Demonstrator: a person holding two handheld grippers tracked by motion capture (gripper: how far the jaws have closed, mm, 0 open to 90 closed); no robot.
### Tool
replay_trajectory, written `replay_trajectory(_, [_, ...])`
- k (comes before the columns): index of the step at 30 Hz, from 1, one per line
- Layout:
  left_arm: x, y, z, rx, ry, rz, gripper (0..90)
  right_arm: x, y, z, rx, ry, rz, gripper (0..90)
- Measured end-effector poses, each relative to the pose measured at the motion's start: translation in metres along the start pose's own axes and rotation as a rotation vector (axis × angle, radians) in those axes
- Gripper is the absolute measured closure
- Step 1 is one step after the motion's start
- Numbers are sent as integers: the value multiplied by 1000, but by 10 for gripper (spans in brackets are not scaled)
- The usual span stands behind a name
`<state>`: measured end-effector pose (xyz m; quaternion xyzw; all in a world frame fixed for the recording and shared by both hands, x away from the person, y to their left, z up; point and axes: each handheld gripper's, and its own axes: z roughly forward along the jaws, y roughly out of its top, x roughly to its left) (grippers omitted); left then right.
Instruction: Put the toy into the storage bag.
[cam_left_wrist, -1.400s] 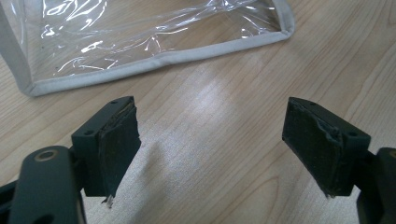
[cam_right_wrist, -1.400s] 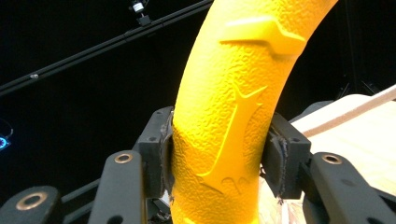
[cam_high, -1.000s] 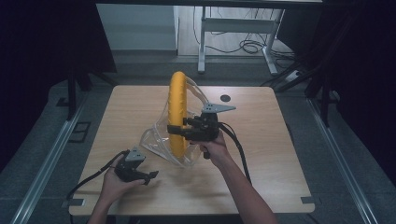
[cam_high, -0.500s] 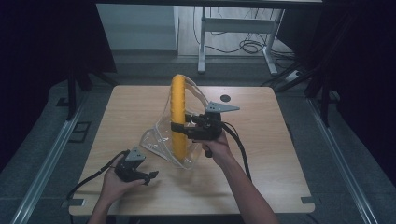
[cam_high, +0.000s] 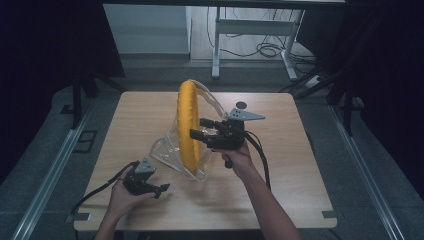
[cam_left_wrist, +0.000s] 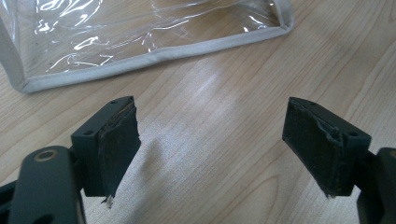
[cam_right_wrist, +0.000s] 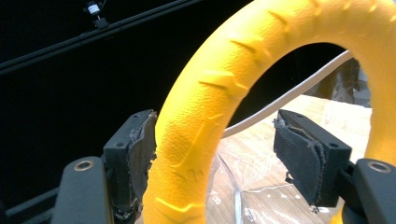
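High view: a yellow ring (cam_high: 188, 127) stands on edge near the middle of the wooden desk (cam_high: 300, 185), its lower part inside a clear plastic bag (cam_high: 170, 152) with pale piping that sits open on the desk top. The right claw (cam_high: 197, 134), held in the person's right hand (cam_high: 239, 157), reaches in from the ring's right side, level with its mid-height. The right gripper view gives what the high view cannot: the jaws stand apart and straddle the ring's (cam_right_wrist: 219, 93) ribbed yellow rim, the left pad (cam_right_wrist: 140, 156) touching or just beside the foam, the right pad (cam_right_wrist: 301, 158) well clear of it, with the bag's white piping (cam_right_wrist: 289, 95) and crinkled film (cam_right_wrist: 252, 186) showing through the ring's opening. Not clamped. The left claw (cam_high: 162, 189) lies low at the near-left part of the desk in the left hand (cam_high: 125, 197), near the bag's front corner. The left gripper view shows its jaws wide apart over bare wood (cam_left_wrist: 210, 154), holding nothing, with the bag's piped bottom edge (cam_left_wrist: 154, 56) lying flat just ahead and not touching either pad (cam_left_wrist: 119, 144). Open room: the desk's right half and far left are bare, apart from a small dark disc (cam_high: 241, 105) near the far edge. The bag sits well in from every desk edge.
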<state>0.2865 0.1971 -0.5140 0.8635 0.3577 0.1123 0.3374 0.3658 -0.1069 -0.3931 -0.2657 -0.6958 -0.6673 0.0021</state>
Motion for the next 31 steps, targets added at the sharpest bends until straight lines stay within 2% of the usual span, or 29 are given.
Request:
replay_trajectory(12, [0, -1, -1, 2, 3, -3, 184, -8, 1, -15, -25, -31, 5, 308])
replay_trajectory(21, [0, -1, 0, 5, 2, -10, 180, -15, -2, -27, -14, -50, 14, 312])
replay_trajectory(31, [0, -1, 1, 6, 1, -8, 180, -17, -3, -29, -10, -52, 15, 314])
